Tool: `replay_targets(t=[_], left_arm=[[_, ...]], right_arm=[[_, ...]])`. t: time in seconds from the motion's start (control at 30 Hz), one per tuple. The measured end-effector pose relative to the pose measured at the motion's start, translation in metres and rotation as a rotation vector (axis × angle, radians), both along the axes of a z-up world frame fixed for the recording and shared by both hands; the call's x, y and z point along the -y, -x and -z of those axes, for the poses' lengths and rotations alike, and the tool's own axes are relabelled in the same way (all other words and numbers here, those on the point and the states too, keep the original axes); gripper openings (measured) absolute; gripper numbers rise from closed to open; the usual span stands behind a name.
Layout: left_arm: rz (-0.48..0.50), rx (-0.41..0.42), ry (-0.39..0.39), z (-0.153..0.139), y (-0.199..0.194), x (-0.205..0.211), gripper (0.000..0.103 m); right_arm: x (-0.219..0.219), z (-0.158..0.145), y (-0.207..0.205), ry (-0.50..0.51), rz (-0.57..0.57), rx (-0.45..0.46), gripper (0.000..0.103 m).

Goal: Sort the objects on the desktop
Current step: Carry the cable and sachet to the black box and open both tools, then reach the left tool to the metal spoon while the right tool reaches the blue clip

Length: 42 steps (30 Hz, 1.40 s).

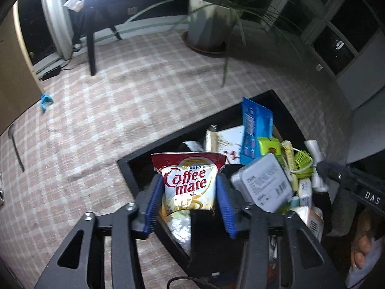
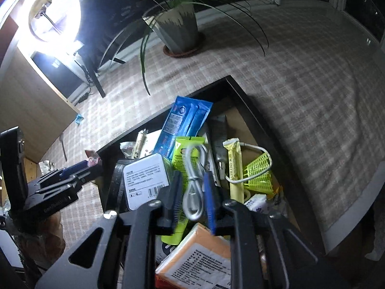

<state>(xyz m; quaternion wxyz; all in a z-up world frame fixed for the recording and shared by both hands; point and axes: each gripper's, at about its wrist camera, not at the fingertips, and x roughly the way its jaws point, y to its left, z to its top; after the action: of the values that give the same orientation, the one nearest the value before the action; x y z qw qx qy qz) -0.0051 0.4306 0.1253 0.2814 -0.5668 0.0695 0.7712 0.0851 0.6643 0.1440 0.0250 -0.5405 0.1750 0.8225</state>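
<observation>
**Over the black box, both loads on the way out**

Between your left fingers (image 1: 190, 202) hangs the Coffee mate sachet (image 1: 189, 184), upright, label facing you. The blue pads sit just beside its two edges, spread fairly wide, and I can't tell whether they press it at all. Let it fall straight; the near corner of the black box (image 1: 134, 166) is right underneath, so keep the sachet inside the wall, not over the checked cloth (image 1: 120, 96).

Your right fingers (image 2: 192, 197) stand narrower, with the coiled grey cable (image 2: 193, 187) looped between them, its lower bend hanging at the pads. Contact isn't clear here either. Give it room so the loop doesn't snag a pad as it goes.

Beneath the cable lie the orange-and-white pack (image 2: 199, 252) and the lime-green packet (image 2: 186, 154); the white labelled box (image 2: 144, 180) sits just left, the blue packet (image 2: 185, 122) stands behind, and the yellow-green mesh piece (image 2: 259, 173) lies to the right. It's crowded in there, so release low.
</observation>
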Motion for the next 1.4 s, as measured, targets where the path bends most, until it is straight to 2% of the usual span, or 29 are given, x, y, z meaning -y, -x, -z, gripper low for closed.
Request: replay_targets(t=[0.03,0.07,0.5,0.77,1.0,1.1,1.4], left_arm=[[-0.002,0.003,0.005,-0.001,0.000,0.000,0.055],[-0.009,-0.002,0.008,-0.003,-0.001,0.000,0.055],[-0.073,-0.033,0.003,-0.018,0.003,0.033,0.054],[-0.161,-0.067,0.024,-0.031,0.008,0.077,0.054],[-0.286,-0.186,0.046,-0.063,0.003,0.130,0.053],[-0.320,-0.211,0.036,-0.073,0.006,0.150,0.053],[-0.441,-0.294,0.026,-0.090,0.027,0.210,0.053]], right_arm=[[-0.001,-0.001,0.000,-0.007,0.008,0.007,0.044],[-0.002,-0.004,-0.001,-0.004,0.019,-0.004,0.047],[0.030,-0.022,0.011,-0.021,-0.057,-0.036,0.047],[0.069,-0.036,0.026,-0.041,-0.123,-0.069,0.047],[0.132,-0.062,0.045,-0.077,-0.247,-0.147,0.047],[0.166,-0.072,0.060,-0.075,-0.318,-0.176,0.047],[0.254,-0.075,0.112,-0.056,-0.492,-0.206,0.047]])
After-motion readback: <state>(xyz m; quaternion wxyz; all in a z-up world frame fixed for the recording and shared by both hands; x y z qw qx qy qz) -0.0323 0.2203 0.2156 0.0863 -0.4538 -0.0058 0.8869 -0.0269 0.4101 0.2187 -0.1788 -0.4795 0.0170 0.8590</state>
